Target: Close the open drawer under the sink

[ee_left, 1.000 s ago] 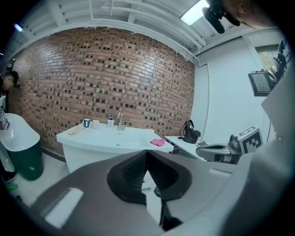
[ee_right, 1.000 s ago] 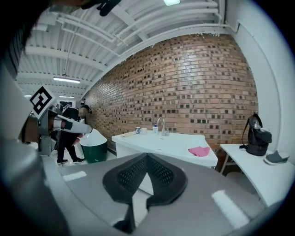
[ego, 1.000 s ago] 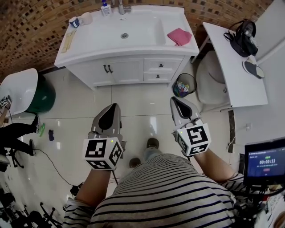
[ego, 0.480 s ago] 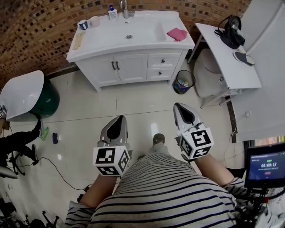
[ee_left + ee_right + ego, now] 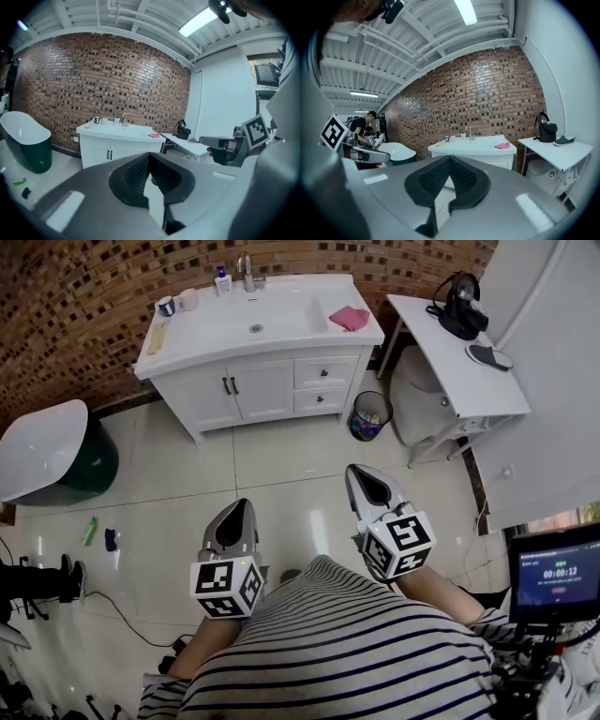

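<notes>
The white sink vanity (image 5: pixel 253 343) stands against the brick wall, far ahead of me. It has two small drawers, an upper drawer (image 5: pixel 325 373) and a lower drawer (image 5: pixel 321 400), to the right of two doors (image 5: pixel 230 390). From here both drawers look flush with the front. My left gripper (image 5: pixel 240 505) and right gripper (image 5: pixel 356 471) hover over the floor tiles, well short of the vanity, both shut and holding nothing. The left gripper view shows the vanity (image 5: pixel 115 140) small beyond the shut left gripper (image 5: pixel 149 154). The right gripper view shows the vanity (image 5: pixel 473 145) beyond the shut right gripper (image 5: pixel 450 158).
A waste bin (image 5: pixel 366 416) stands right of the vanity, beside a white side table (image 5: pixel 457 343) carrying a black bag (image 5: pixel 459 293). A pink cloth (image 5: pixel 349 318) lies on the counter. A white and green tub (image 5: pixel 47 451) is at the left. A monitor (image 5: pixel 558 573) sits at my right.
The vanity looks smaller and farther away than a second ago. Both grippers sit lower in the head view and are still shut.
</notes>
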### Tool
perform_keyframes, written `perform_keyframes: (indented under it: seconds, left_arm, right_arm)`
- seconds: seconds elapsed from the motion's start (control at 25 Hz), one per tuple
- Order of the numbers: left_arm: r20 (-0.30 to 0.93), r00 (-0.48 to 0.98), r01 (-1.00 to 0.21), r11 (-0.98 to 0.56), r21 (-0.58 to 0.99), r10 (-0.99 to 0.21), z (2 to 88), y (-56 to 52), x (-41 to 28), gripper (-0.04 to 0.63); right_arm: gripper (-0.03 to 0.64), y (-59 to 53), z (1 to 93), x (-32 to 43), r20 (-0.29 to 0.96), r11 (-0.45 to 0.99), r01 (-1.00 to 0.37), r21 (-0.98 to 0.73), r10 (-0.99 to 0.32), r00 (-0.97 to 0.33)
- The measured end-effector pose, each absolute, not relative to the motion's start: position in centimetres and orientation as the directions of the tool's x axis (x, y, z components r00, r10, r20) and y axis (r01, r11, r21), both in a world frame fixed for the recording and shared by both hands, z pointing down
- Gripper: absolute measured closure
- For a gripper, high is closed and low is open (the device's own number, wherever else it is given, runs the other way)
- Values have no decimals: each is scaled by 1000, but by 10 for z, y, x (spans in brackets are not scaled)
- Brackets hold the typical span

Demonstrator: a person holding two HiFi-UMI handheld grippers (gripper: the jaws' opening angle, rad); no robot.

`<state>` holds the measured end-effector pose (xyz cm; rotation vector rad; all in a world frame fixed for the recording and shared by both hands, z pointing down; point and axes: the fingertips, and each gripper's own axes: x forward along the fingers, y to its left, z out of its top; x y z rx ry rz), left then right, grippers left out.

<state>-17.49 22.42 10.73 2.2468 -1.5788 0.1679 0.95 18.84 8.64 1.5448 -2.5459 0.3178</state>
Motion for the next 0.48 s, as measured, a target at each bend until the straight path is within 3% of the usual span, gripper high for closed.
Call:
perform_keyframes:
  seconds: [0.48]
  left_arm:
    - [323,358,-925,-287,247,-876,110,231,-154,580]
  right_arm:
    - [617,198,88,12,233,492,-868,-63,-839,-492]
